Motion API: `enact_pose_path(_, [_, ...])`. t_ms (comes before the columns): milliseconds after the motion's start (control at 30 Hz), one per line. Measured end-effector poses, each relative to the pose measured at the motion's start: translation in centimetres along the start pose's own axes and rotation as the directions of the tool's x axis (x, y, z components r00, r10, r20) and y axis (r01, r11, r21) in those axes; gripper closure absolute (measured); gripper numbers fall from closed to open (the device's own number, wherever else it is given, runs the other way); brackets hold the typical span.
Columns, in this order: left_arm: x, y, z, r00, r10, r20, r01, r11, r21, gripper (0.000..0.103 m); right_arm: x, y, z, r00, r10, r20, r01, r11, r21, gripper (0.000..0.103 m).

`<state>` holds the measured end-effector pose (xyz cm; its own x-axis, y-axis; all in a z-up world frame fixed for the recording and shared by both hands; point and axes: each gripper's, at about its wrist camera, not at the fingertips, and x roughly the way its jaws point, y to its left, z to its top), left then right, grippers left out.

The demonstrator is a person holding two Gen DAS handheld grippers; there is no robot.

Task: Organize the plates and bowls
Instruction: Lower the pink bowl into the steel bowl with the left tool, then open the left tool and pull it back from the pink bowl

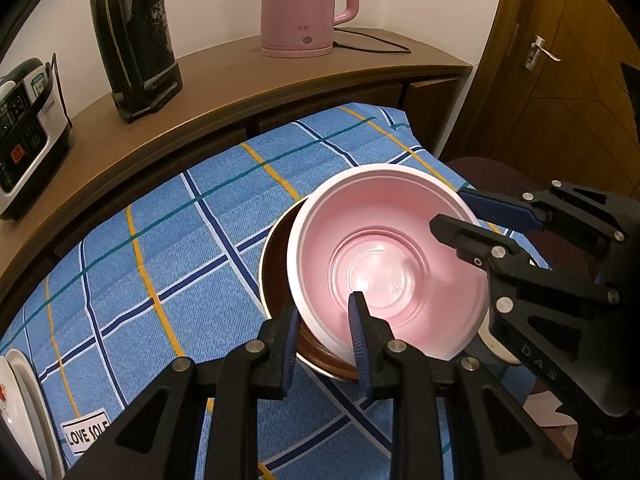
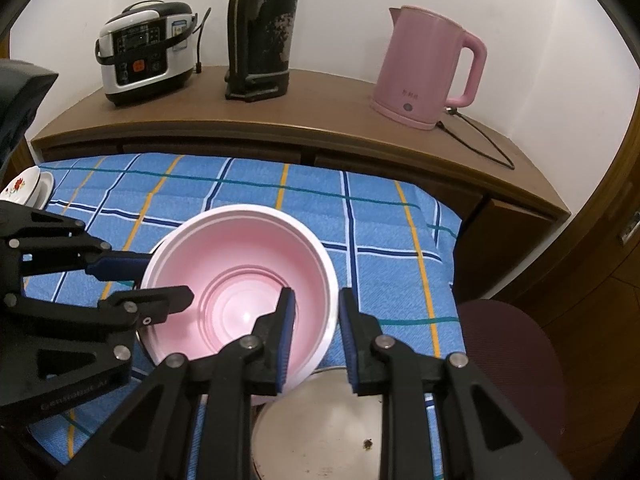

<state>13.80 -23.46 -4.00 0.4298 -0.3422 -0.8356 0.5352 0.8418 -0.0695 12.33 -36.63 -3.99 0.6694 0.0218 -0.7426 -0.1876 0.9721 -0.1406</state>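
Observation:
A pink bowl (image 1: 384, 256) (image 2: 240, 280) sits tilted in a brown bowl (image 1: 280, 264) on the blue checked cloth. My left gripper (image 1: 326, 336) straddles the pink bowl's near rim, one finger inside and one outside, with a gap left to the wall. My right gripper (image 2: 316, 328) straddles the rim on the opposite side, jaws apart. Each gripper also shows in the other view, the right one (image 1: 464, 216) and the left one (image 2: 156, 280). A white bowl (image 2: 320, 436) lies under my right gripper. A flowered plate (image 1: 16, 408) (image 2: 24, 188) sits at the cloth's left edge.
A wooden counter (image 2: 304, 120) behind the cloth holds a rice cooker (image 2: 144, 52), a black thermos (image 2: 260, 32) and a pink kettle (image 2: 428, 68) with its cord. A dark red stool (image 2: 516, 356) stands right of the table. A wooden door (image 1: 560, 80) is at the right.

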Motion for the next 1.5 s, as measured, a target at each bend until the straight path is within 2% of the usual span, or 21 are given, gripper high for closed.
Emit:
enact_pose_path(633, [0.0,0.2,-0.2,1.000,-0.010,0.020,0.010,1.000,-0.010,0.076,0.7,-0.2,-0.5,1.000,0.025,-0.011,-0.025,0.999,0.022,0.078])
enact_pose_path(833, [-0.3,0.0,-0.4,1.000,0.008,0.029,-0.008,1.000,0.005,0.076,0.8,-0.4,-0.5,0.999,0.034,-0.010,-0.033,0.999,0.029,0.077])
enact_pose_path(967, [-0.3,-0.6,-0.4,1.000,0.013,0.026,-0.014,0.999,0.043,0.066,0.8,-0.2,-0.6,0.999,0.040,-0.016,-0.039,0.999,0.029,0.072])
enact_pose_path(1033, [-0.6,-1.0,-0.5,0.999,0.032,0.042,-0.035,0.997,0.072,0.056,0.6,-0.3,-0.6,0.999,0.036,-0.010,-0.036,0.999,0.033,0.068])
enact_pose_path(1100, [-0.9,-1.5,-0.6,0.997,0.050,0.062,-0.056,0.994,0.097,0.042,0.5,-0.6,-0.5,1.000,0.030,-0.003,-0.030,0.999,0.041,0.065])
enact_pose_path(1167, [-1.2,-1.5,-0.7,0.993,0.074,0.090,-0.083,0.991,0.106,0.034,0.2,-1.0,-0.5,1.000,0.028,0.006,-0.029,0.998,0.052,0.064])
enact_pose_path(1400, [-0.9,-1.4,-0.7,0.991,0.088,0.100,-0.100,0.987,0.122,0.032,-0.3,-1.0,-0.5,0.999,0.023,0.029,-0.025,0.998,0.056,0.060])
enact_pose_path(1500, [-0.5,-1.1,-0.6,0.994,0.066,0.089,-0.075,0.992,0.102,0.032,-0.6,-1.1,-0.5,0.999,0.021,0.043,-0.024,0.998,0.060,0.055])
